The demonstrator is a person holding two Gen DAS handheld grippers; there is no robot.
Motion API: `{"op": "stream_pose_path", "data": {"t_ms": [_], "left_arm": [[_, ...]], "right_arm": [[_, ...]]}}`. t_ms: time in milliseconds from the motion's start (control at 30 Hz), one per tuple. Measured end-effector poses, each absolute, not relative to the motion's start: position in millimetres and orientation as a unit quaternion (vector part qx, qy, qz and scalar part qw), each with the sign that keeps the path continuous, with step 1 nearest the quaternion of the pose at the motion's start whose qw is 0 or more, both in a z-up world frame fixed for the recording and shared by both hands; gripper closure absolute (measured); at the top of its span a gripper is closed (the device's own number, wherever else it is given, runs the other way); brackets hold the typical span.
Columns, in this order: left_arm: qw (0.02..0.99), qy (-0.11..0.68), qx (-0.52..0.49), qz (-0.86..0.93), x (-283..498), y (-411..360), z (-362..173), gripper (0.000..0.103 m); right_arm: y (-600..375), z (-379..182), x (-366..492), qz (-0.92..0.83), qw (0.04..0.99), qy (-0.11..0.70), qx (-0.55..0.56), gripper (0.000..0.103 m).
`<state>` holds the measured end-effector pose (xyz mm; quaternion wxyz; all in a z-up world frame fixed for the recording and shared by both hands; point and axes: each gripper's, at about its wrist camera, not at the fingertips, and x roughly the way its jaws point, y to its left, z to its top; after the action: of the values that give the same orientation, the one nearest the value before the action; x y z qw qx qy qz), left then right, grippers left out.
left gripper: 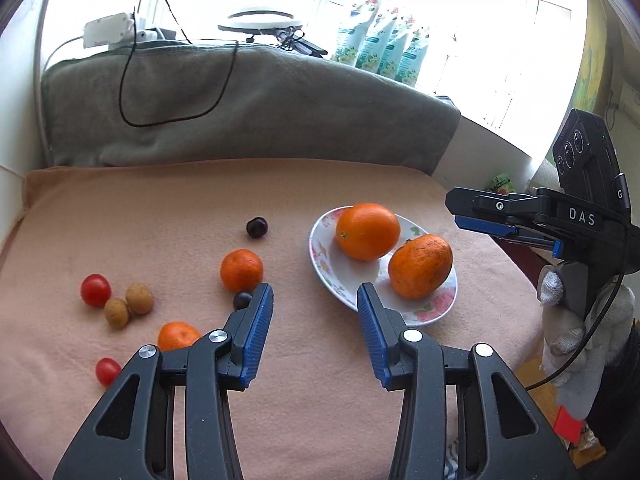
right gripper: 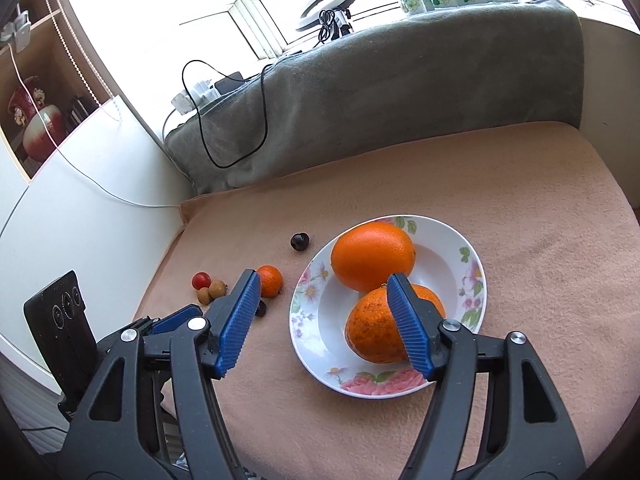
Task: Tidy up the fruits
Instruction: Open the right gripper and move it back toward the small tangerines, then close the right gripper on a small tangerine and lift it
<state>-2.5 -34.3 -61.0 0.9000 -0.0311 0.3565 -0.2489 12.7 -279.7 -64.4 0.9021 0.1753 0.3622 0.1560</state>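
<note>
fruits are split between a plate and the cloth. a large smooth orange (right gripper: pixel 373 255) and a rougher, speckled orange (right gripper: pixel 376 328) sit touching each other in the white floral-rimmed plate (right gripper: pixel 472 280), which rests on the peach-coloured cloth (left gripper: pixel 160 216). left of the plate, loose on the cloth, lie a small mandarin (left gripper: pixel 241 269), a dark cherry (left gripper: pixel 257 227) behind it, a second dark cherry (left gripper: pixel 242 300) just in front of it, a second small mandarin (left gripper: pixel 178 335), two red cherry tomatoes (left gripper: pixel 95 289) (left gripper: pixel 107 371) and two tan round longans (left gripper: pixel 128 306) touching each other.

the left gripper (left gripper: pixel 315 300) hangs over the cloth between the loose fruit and the plate, jaws spread with nothing between them. the right gripper (right gripper: pixel 324 286) hovers above the plate's near side, jaws wide apart and empty; one blue pad (right gripper: pixel 408 328) covers part of the speckled orange in view, and whether it touches i cannot tell. a grey blanket (left gripper: pixel 248 108) lies behind the cloth.
</note>
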Motion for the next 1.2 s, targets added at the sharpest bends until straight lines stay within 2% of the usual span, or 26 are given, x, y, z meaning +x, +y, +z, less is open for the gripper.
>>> {"op": "stream_pose_path", "data": {"t_ms": [567,700,1033,1200], "left_arm": [[0.908,0.381,-0.077,-0.158,11.9,64.9,-90.2,0.061],[0.909,0.384,-0.072,-0.147,20.1,72.9,-95.2,0.066],[0.899,0.408,-0.079,-0.140,42.3,83.3,-115.1,0.072],[0.895,0.416,-0.078,-0.144,46.9,83.0,-119.8,0.072]], "right_arm": [[-211.2,-71.3,47.4,0.201,0.891,0.393,0.103,0.035],[-197.5,-78.2,56.4,0.207,0.886,0.403,0.095,0.035],[-164.9,-99.9,81.2,0.216,0.873,0.434,0.061,0.049],[-151.2,-109.7,95.0,0.220,0.866,0.448,0.040,0.051]]}}
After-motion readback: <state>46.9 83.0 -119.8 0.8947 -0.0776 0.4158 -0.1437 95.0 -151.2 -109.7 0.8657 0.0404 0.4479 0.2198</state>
